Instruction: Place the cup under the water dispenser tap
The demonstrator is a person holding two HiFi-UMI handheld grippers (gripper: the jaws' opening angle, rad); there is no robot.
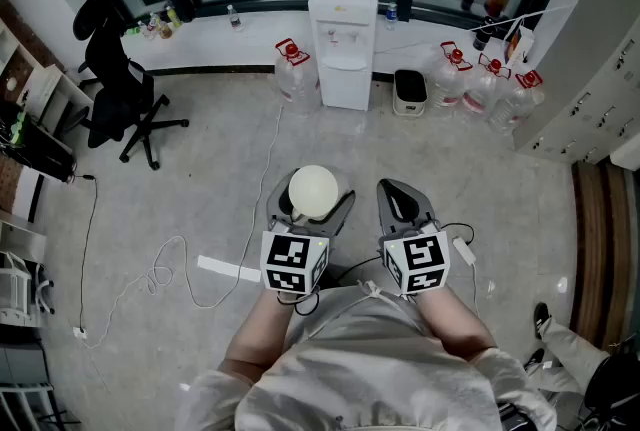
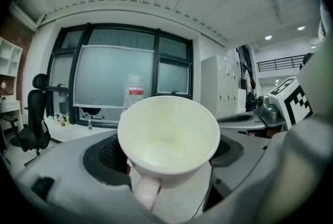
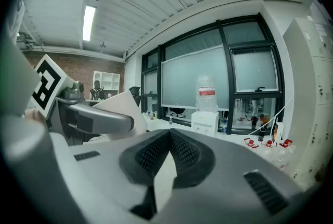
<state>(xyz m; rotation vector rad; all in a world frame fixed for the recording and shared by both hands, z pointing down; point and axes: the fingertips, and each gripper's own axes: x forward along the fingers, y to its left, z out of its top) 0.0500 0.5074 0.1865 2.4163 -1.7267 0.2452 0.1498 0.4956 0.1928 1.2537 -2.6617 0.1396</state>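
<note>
A white cup (image 1: 313,191) with a handle sits between the jaws of my left gripper (image 1: 312,205), which is shut on it and holds it off the floor. In the left gripper view the cup (image 2: 167,137) fills the middle, its mouth towards the camera, handle down, nothing inside. My right gripper (image 1: 403,196) is beside it, shut with nothing held; its pads (image 3: 182,153) meet at the tip. The white water dispenser (image 1: 343,29) with a bottle on top stands against the far window wall, well ahead of both grippers. It also shows in the right gripper view as the dispenser (image 3: 205,120).
Large water bottles (image 1: 480,79) stand on the floor right of the dispenser, one bottle (image 1: 292,69) to its left, and a small white bin (image 1: 410,91). A black office chair (image 1: 120,89) is at the left. A cable (image 1: 170,269) lies across the floor. Lockers (image 1: 600,89) line the right.
</note>
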